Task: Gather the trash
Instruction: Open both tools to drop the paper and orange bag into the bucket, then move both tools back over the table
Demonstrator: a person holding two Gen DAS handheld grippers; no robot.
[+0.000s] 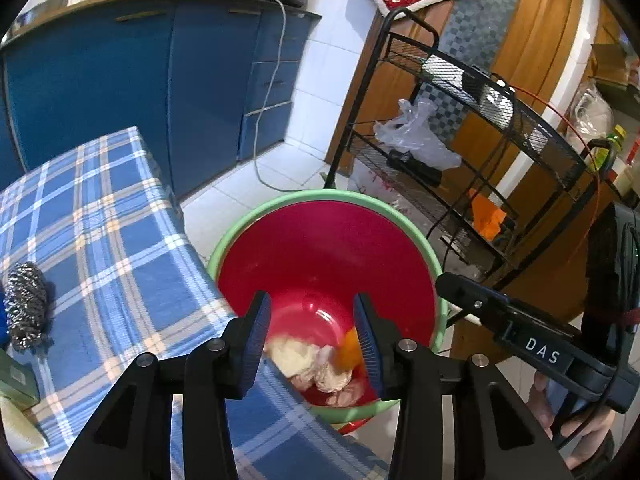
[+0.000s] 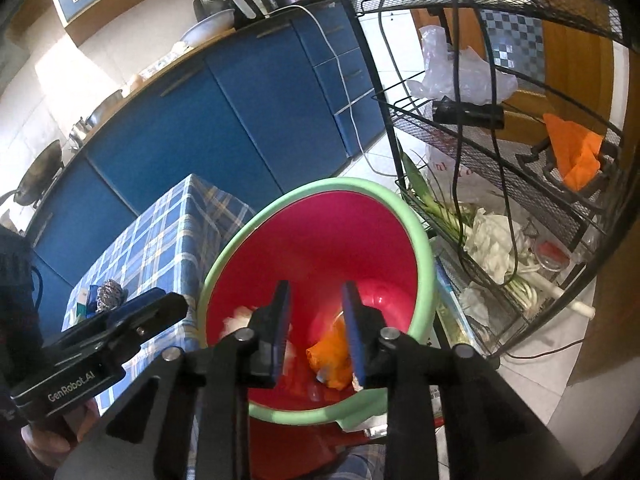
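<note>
A red bin with a green rim [image 1: 280,204] stands on the floor beside the table. Inside it lie crumpled white paper [image 1: 298,358] and an orange wrapper [image 1: 347,350]. My left gripper [image 1: 312,320] hangs over the bin's mouth, open, its blue pads touching nothing. The paper shows blurred below the gap. My right gripper [image 2: 316,308] is also open above the bin [image 2: 424,248], with the orange wrapper [image 2: 330,356] blurred beneath it and white paper [image 2: 240,316] to its left. Each gripper appears in the other's view: the right gripper [image 1: 446,284], the left gripper [image 2: 172,304].
The table with a blue plaid cloth [image 1: 120,240] bears a steel scourer [image 1: 26,304] and a green box [image 1: 16,380]. A black wire rack [image 1: 500,120] with plastic bags stands right of the bin. Blue cabinets [image 1: 120,80] and a white cable [image 1: 264,120] lie behind.
</note>
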